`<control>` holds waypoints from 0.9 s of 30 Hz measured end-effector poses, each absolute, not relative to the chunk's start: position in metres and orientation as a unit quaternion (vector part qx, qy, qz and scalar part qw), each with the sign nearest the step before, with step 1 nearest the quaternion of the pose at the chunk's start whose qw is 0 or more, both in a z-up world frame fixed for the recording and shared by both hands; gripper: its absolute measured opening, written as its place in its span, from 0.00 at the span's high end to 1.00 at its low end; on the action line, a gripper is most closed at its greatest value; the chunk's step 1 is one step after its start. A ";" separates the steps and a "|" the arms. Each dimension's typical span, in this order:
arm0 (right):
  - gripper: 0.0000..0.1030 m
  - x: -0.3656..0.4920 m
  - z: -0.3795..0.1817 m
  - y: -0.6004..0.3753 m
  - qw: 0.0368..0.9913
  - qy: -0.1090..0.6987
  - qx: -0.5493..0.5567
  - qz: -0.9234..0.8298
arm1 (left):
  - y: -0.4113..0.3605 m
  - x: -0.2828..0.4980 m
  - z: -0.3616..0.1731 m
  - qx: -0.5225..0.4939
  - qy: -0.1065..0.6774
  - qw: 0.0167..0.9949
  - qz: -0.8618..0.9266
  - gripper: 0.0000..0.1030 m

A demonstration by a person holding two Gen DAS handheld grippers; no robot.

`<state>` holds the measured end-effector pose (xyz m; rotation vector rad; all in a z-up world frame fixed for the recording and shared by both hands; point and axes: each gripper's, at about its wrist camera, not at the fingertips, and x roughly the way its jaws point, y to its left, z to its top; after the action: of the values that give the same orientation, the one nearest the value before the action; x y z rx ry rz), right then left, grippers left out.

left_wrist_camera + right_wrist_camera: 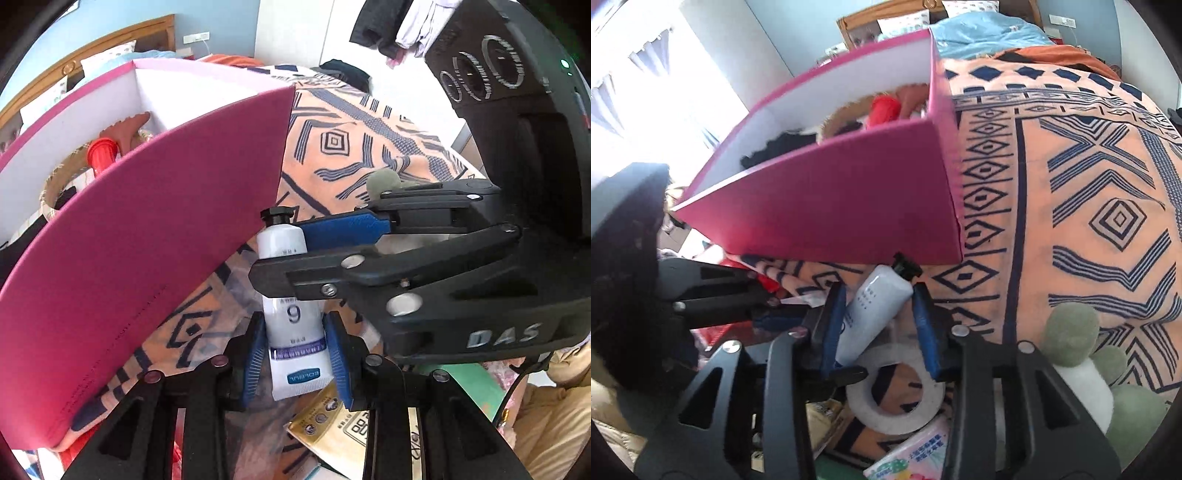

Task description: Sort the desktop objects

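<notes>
A white tube with a black cap (291,314) is held upright between the blue pads of my left gripper (295,354), which is shut on its lower part. My right gripper (879,325) reaches in from the right; its jaws stand around the tube's upper part (871,314), with a gap on the right side. In the left wrist view the right gripper's blue finger (343,229) lies against the tube near its cap. A pink box (140,236) with white inside stands just left of the tube, and shows in the right wrist view too (831,206). It holds a red item (884,109) and a woven basket (55,184).
An orange cloth with dark blue patterns (1071,184) covers the surface. A roll of white tape (894,398), a tissue pack (916,458) and a green and white plush (1078,350) lie near the front. A gold packet (332,424) lies under the left gripper.
</notes>
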<state>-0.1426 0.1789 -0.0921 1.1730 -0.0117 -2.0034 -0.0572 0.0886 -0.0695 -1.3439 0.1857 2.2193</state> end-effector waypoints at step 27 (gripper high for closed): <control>0.74 -0.111 -0.010 0.177 0.489 0.001 0.352 -0.798 | 0.068 -0.033 0.009 -0.403 0.060 0.225 0.885 0.72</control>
<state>-0.1109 0.1769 -0.0095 0.8553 0.0024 -1.9400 -0.0332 0.0682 0.0086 -1.1112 0.1646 2.4409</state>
